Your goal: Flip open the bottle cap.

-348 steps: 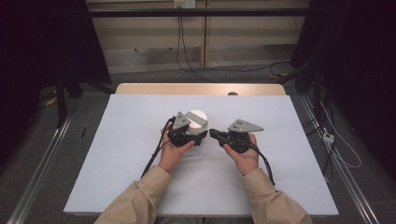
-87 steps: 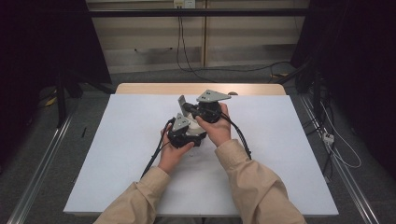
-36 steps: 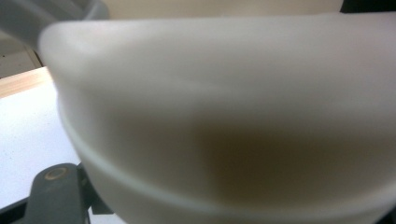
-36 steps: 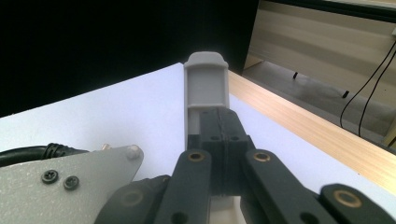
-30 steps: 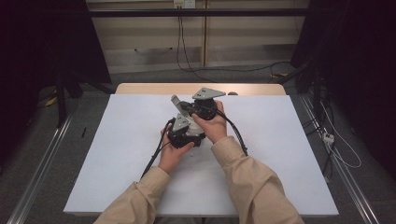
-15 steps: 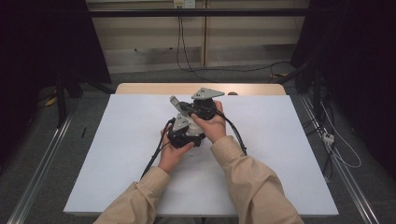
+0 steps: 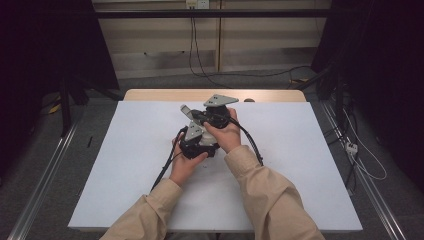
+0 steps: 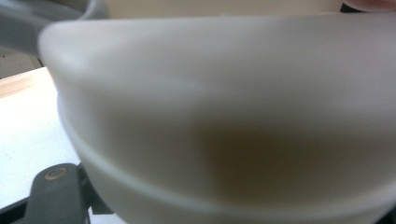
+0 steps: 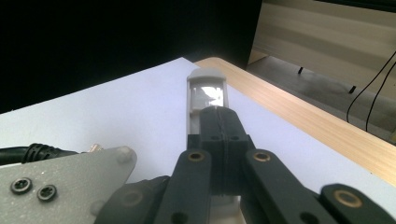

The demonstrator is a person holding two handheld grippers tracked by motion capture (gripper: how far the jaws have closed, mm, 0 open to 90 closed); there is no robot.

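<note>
Between black tongs (image 9: 219, 135), smooth flat grey-white handle (image 9: 207, 91)

A pale, off-white rounded container (image 8: 224, 121), perhaps a bowl or cup, is held just above the middle of the white counter (image 7: 125, 165). Seen close in the left gripper view it is blurred; its curved wall has a raised band running round below the rim. A flat, light grey handle-like piece (image 9: 206, 95) with a shiny clear face points out over the counter toward its wooden edge.
</note>
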